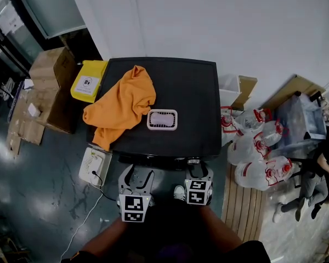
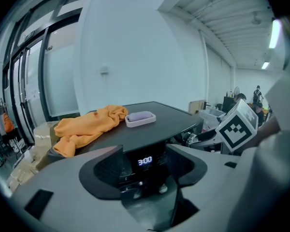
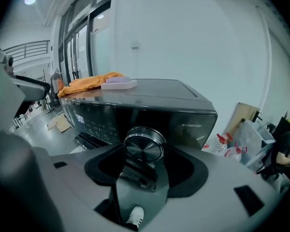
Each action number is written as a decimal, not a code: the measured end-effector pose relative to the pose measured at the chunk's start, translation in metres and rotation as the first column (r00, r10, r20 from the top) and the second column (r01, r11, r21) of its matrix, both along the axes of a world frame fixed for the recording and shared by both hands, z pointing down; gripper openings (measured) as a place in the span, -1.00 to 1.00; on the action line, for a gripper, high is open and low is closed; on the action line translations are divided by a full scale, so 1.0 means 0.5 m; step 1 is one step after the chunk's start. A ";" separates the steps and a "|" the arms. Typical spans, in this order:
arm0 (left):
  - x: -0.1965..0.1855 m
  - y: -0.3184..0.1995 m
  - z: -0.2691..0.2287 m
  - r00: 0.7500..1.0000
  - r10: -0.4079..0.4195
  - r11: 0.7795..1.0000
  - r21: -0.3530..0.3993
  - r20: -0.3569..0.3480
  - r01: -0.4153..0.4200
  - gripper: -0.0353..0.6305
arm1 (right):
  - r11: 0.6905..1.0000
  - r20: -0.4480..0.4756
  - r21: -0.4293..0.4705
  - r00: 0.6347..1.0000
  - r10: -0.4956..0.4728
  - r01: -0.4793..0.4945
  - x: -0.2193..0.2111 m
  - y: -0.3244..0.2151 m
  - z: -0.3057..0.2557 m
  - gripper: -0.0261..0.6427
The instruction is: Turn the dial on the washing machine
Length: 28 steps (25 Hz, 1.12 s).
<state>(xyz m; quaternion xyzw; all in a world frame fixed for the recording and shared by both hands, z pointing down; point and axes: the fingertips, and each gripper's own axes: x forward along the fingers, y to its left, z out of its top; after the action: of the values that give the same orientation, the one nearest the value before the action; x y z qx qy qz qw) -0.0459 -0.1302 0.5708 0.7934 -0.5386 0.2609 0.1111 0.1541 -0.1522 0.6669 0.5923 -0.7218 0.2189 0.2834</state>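
Dial on the washing machine sits between the parted jaws of the right gripper, lined up for twisting; left gripper hangs wide and empty alongside.

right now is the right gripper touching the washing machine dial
Cannot tell. The right gripper view shows the dial between the jaws of the right gripper, both close beside its rim, but neither contact nor a gap reads plainly.

wall: white, plain | floor: dark, glossy | windows: tall, dark-framed, at left | ceiling light: lit strip | cardboard boxes: stacked at left | water jugs: at right, beside wood planks
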 end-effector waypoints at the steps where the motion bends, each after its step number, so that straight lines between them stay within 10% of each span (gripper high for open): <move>1: -0.001 0.001 -0.001 1.000 0.000 1.000 0.000 -0.002 0.000 -0.06 | 1.000 0.010 -0.002 1.000 0.007 -0.007 0.002 0.001 0.002 -0.14; 14: -0.006 0.008 -0.004 1.000 0.015 1.000 0.006 -0.018 -0.015 -0.06 | 0.993 0.517 -0.089 0.849 0.108 -0.072 0.012 0.000 0.009 -0.14; 21: -0.008 0.003 -0.008 1.000 0.007 1.000 0.022 -0.012 -0.007 -0.06 | 1.000 0.136 0.016 0.991 -0.003 0.001 0.003 0.007 -0.010 -0.02; 28: -0.016 0.003 -0.009 1.000 0.004 1.000 0.024 -0.006 -0.004 -0.06 | 0.997 -0.180 0.051 0.982 -0.054 0.064 -0.013 0.002 -0.026 -0.03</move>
<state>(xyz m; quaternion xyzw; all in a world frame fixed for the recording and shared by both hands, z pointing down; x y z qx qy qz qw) -0.0539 -0.1286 0.5662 0.7966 -0.5397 0.2523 0.1028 0.1475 -0.1509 0.6538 0.5955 -0.7168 0.1360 0.3363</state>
